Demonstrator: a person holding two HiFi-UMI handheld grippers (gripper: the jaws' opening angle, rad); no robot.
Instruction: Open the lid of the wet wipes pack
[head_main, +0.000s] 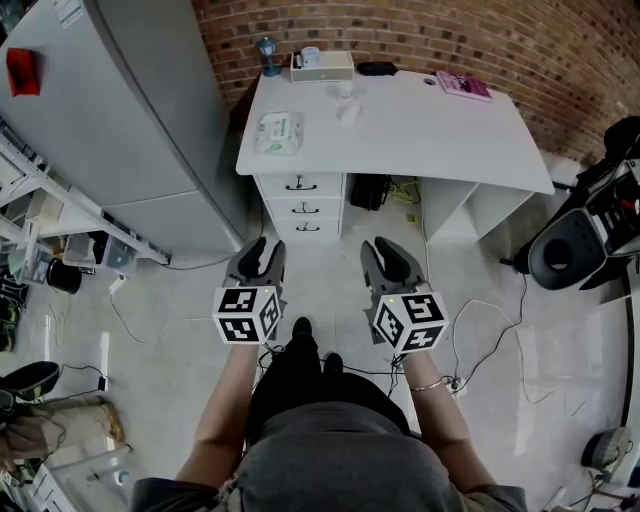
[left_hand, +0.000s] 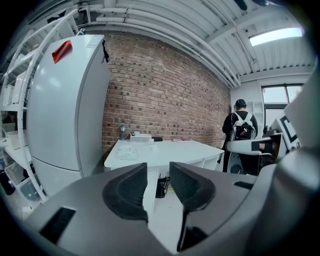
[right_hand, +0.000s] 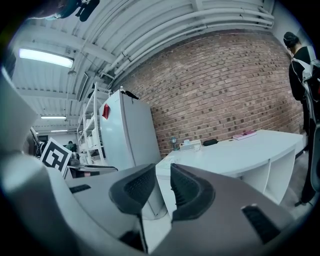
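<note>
White-and-green soft film: the wet wipes pack (head_main: 279, 131) lies flat at the left end of the white desk (head_main: 430, 135), near the front edge and just right of the grey refrigerator (head_main: 120, 110).

I judge it light, squashy and slick. It would likely slide or lift with the lid, so I'd pin the body with one gripper and catch the lid's free lip with the other.

- Left gripper (head_main: 262, 252): jaws apart, nothing between them, well short of the desk.
- Right gripper (head_main: 383, 250): jaws apart, likewise empty, level with the left one.
- Pink book (head_main: 463, 85): back right of the desk, well apart from the pack.

I cannot make out the lid's outline, hinge side or tab. The pack is too small in every view.
</note>
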